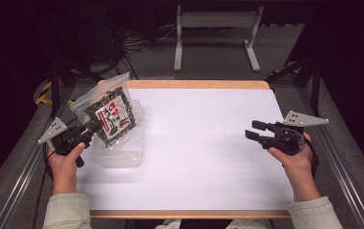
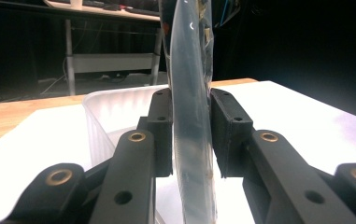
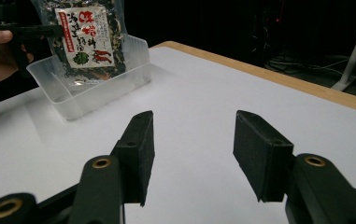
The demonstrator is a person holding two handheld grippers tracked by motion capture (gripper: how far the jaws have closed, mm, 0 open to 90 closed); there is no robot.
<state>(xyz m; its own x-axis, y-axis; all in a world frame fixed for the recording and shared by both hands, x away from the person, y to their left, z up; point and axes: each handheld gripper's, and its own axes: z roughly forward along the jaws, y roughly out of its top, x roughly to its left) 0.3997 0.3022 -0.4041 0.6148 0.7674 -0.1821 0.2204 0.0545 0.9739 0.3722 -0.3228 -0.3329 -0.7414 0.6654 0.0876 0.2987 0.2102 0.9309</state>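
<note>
My left gripper (image 1: pixel 90 128) is clamped on the edge of a snack bag (image 1: pixel 112 114), both black pads pressed flat against the clear plastic (the left gripper view shows the film pinched edge-on between them, no gap). The bag hangs tilted over a clear plastic tub (image 1: pixel 122 155) at the table's left side; its lower corner sits in or just above the tub, I cannot tell if it touches the bottom. My right gripper (image 1: pixel 258 131) is wide open, holding nothing, hovering over the white table sheet (image 1: pixel 208 152) on the right, well apart from the bag. The top of the bag is cut off in the left gripper view, and the label print is too small to read. The bag is glossy, see-through plastic with dark leafy bits inside and a white-and-red label; the tub is thin, translucent, rectangular with rounded corners and ribbed walls. The jaw pads are matte black blocks on arms with brass-coloured pivots. The table has a wooden edge (image 1: pixel 194 84) under the smooth white sheet.
</note>
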